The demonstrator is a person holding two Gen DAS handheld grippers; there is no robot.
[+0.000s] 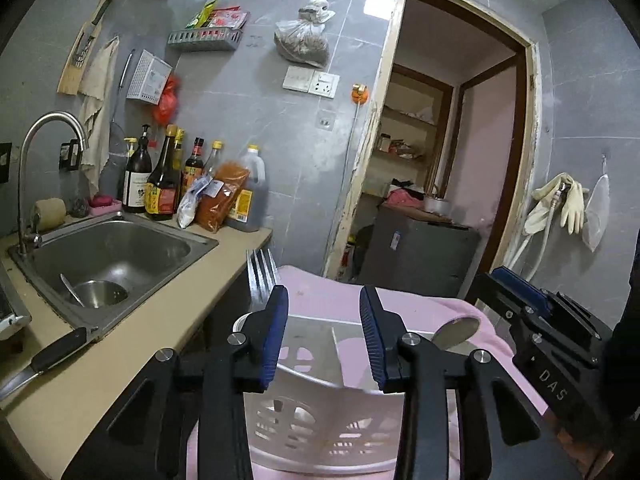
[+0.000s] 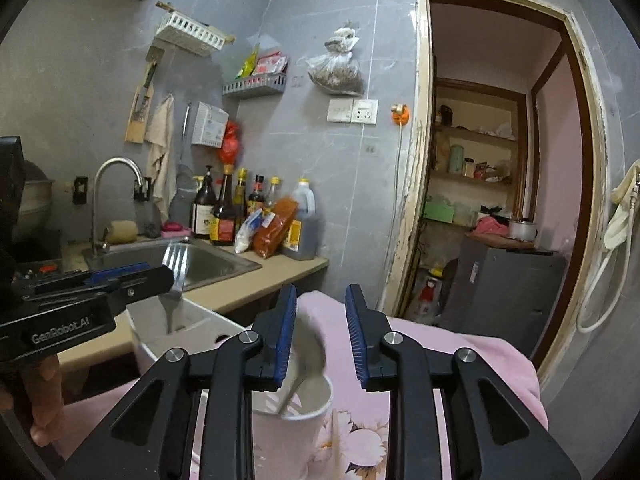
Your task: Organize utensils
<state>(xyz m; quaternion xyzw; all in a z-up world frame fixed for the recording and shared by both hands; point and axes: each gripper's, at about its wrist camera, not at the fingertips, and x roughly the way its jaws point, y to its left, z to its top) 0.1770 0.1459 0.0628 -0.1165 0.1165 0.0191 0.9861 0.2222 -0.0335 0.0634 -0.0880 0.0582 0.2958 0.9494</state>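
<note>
A white perforated utensil holder (image 1: pixel 320 416) stands on a pink cloth (image 1: pixel 332 296), just under my left gripper (image 1: pixel 324 320), which is open and empty. A metal fork (image 1: pixel 261 280) stands upright in the holder's left part; it also shows in the right wrist view (image 2: pixel 176 276). A metal spoon (image 1: pixel 456 330) stands at the holder's right. In the right wrist view the spoon (image 2: pixel 310 344) is blurred and leans in a white round cup section (image 2: pixel 304 404), between the open jaws of my right gripper (image 2: pixel 322 332). Neither pad visibly touches it.
A steel sink (image 1: pixel 116 252) with a ladle and a tap (image 1: pixel 48 148) lies left. Sauce bottles (image 1: pixel 164 184) stand behind it. A knife (image 1: pixel 44 360) lies on the beige counter (image 1: pixel 132 340). A doorway (image 1: pixel 440 160) opens ahead. My other gripper's body (image 1: pixel 552 340) is at right.
</note>
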